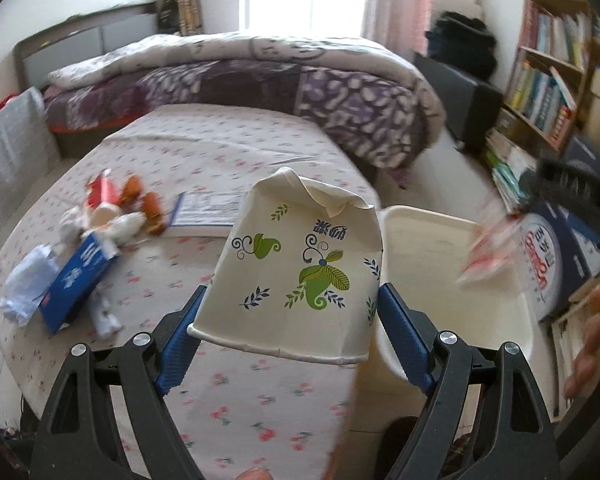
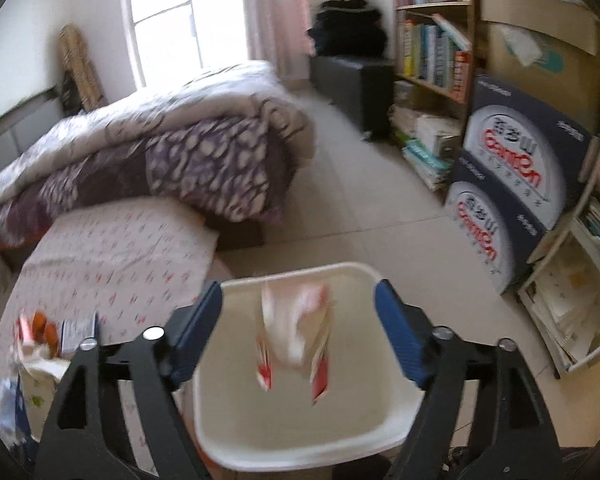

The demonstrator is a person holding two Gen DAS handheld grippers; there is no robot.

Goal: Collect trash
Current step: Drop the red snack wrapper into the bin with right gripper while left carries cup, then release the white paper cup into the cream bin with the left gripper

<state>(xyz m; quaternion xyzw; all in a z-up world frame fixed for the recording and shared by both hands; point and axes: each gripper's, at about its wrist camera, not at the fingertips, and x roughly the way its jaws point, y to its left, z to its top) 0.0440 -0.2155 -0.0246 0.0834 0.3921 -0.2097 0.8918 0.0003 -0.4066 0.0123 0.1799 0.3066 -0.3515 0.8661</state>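
My left gripper [image 1: 294, 292] is shut on a crumpled white paper cup [image 1: 300, 264] with green leaf print, held above the right edge of the cherry-print table [image 1: 220, 152], beside a white bin [image 1: 420, 216]. Over that bin [image 2: 300, 436] my right gripper [image 2: 300, 290] stands open. A blurred red-and-white wrapper [image 2: 296, 336] hangs in the air between and below its pads, touching neither. The same wrapper [image 1: 488, 252] shows over the bin in the left wrist view. More trash lies at the table's left: a blue box [image 1: 80, 276], crumpled tissue [image 1: 28, 280], a red wrapper [image 1: 102, 190] and orange pieces [image 1: 148, 208].
A bed with a purple quilt [image 1: 260, 80] stands behind the table. To the right are a bookshelf [image 2: 432, 52], stacked dark blue cartons [image 2: 512, 176] and a black cabinet [image 2: 356, 80]. Tiled floor [image 2: 360, 200] lies beyond the bin. A flat printed paper [image 1: 208, 210] rests on the table.
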